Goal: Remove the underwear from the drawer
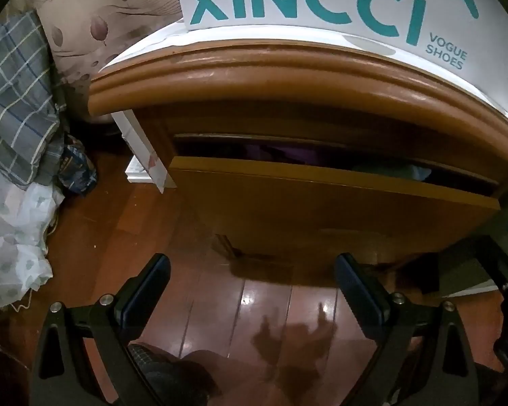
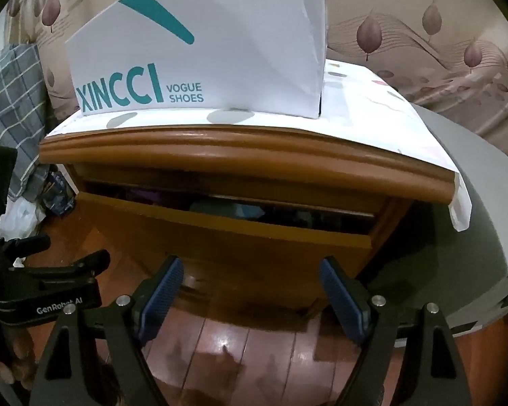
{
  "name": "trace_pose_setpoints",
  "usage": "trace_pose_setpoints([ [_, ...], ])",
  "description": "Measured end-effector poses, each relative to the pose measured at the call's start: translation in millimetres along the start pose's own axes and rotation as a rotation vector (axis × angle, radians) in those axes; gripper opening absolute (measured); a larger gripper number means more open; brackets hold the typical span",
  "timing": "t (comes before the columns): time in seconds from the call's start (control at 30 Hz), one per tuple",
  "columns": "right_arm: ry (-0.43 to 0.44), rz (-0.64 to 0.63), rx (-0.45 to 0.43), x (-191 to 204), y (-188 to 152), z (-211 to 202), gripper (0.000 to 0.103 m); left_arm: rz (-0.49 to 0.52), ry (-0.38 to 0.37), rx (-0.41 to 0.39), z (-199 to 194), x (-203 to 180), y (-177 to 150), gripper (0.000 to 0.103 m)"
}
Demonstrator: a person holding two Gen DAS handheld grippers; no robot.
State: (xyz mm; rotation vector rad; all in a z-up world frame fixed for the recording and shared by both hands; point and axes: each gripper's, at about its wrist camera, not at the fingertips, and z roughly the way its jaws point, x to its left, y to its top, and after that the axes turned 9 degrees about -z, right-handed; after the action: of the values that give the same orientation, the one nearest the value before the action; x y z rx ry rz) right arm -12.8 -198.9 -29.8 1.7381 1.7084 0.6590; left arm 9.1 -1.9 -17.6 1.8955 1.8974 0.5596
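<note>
Both the left gripper (image 1: 252, 287) and right gripper (image 2: 250, 291) are spread wide and empty, below the slightly open drawer (image 2: 220, 237); clothes (image 2: 220, 208) lie inside, beyond them.

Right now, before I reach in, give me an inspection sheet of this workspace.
Surface: wooden nightstand, white spotted cloth over its top; glossy wood floor below.
Job's things: drawer ajar by a narrow gap; clothes show dimly inside, underwear not identifiable.
Clutter: shoe box on the nightstand; plaid fabric and white bag at the left.
Grippers: left gripper open, empty; right gripper open, empty; both short of the drawer.
Cables: nothing seen.
Surroundings: leaf-patterned wall; grey curved object at the right.
</note>
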Motion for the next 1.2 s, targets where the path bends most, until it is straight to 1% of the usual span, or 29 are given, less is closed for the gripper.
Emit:
trace_pose_setpoints([
  [0.13,0.007,0.009,-0.003,0,-3,-3,0.085,-0.006,0.000,0.009,1,2,-1,0.096],
  [0.17,0.009,0.012,-0.007,-4,-2,-1,0.085,-0.005,0.001,0.009,1,3,-1,0.096],
  [0.27,0.000,0.000,-0.008,-1,-1,-3,0.085,-0.006,0.007,0.011,2,3,0,0.096],
  [0.33,-0.010,-0.009,0.006,7,-1,-2,0.085,-0.008,0.010,0.007,1,4,0,0.096],
  [0.4,0.002,-0.006,0.005,1,-1,2,0.085,-0.007,0.007,0.006,3,4,0,0.096],
  [0.57,0.002,-0.005,0.007,0,0,3,0.085,-0.002,0.009,0.007,3,5,0,0.096],
  [0.73,-0.021,-0.028,0.048,1,0,3,0.085,0.000,0.005,0.009,3,5,-1,0.096],
  [1.1,0.004,-0.001,0.008,0,-2,2,0.085,-0.001,0.003,0.016,5,5,0,0.096],
  [1.2,-0.003,-0.010,0.009,1,-1,2,0.085,-0.005,0.001,0.018,6,5,0,0.096],
])
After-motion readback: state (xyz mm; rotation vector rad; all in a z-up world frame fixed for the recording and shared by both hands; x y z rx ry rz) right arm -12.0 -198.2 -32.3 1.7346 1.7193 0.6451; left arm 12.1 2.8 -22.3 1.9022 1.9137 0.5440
